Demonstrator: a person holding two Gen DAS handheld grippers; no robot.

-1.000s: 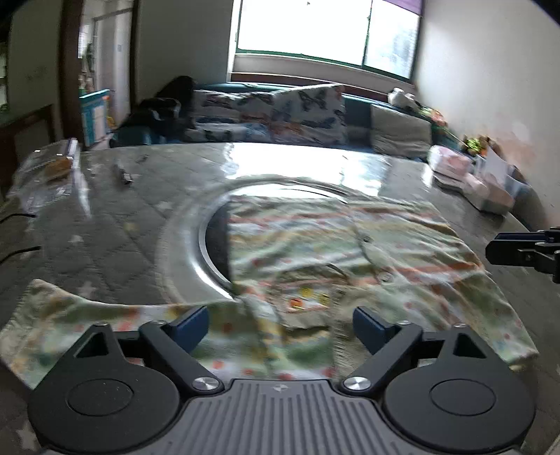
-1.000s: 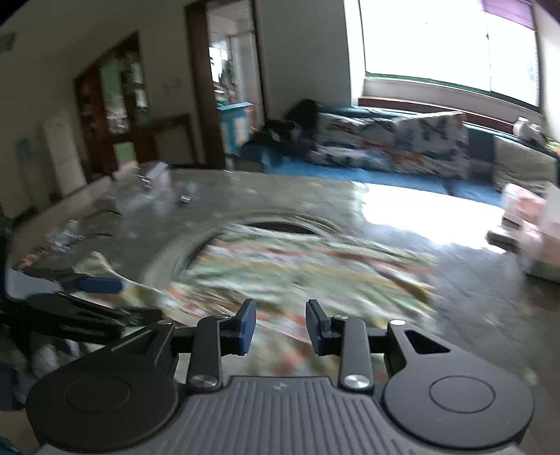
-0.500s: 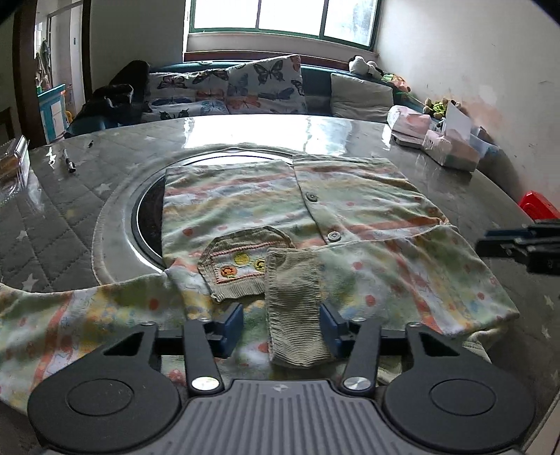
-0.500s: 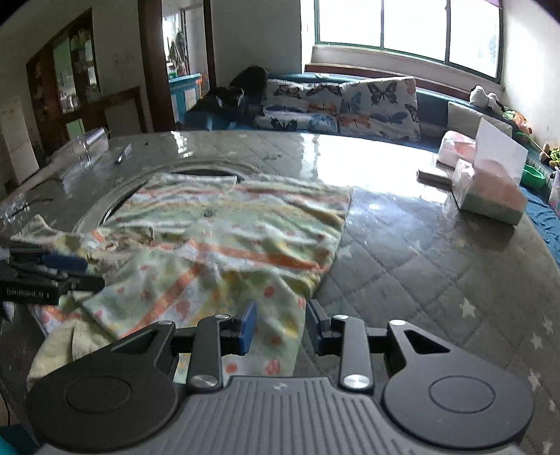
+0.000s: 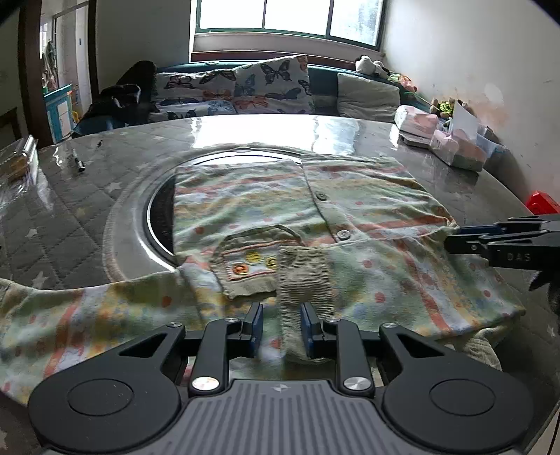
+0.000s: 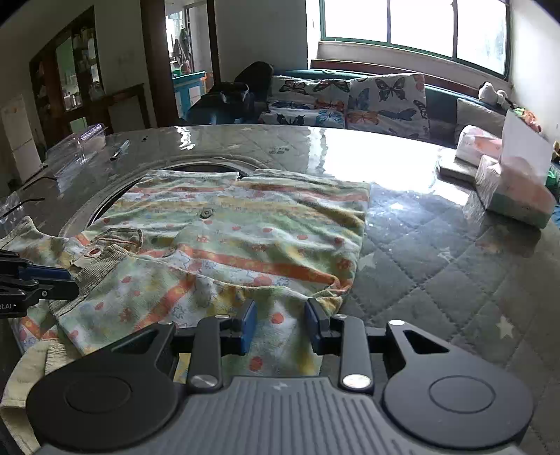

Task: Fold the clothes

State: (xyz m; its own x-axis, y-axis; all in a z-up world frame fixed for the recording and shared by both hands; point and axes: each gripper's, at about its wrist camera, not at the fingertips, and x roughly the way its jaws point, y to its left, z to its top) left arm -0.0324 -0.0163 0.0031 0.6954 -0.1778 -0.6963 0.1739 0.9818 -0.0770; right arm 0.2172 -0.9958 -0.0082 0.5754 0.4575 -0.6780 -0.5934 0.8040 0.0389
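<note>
Quilted grey table cover [image 5: 63,217] fills both views, with the patterned cardigan [image 5: 266,210] spread flat, buttoned, its left sleeve [image 5: 70,315] stretched outward; folding looks barely begun. Left gripper [image 5: 281,325] has just been closing, its jaws narrow around the ribbed cuff [image 5: 304,280] without clearly pinching it. Right gripper [image 6: 280,325] stands partly open over the hem, gripping nothing. Only the right view shows the bare table beyond the cardigan's right edge

Bright window [image 5: 287,15] above butterfly-cushioned sofa [image 5: 245,91].
</note>
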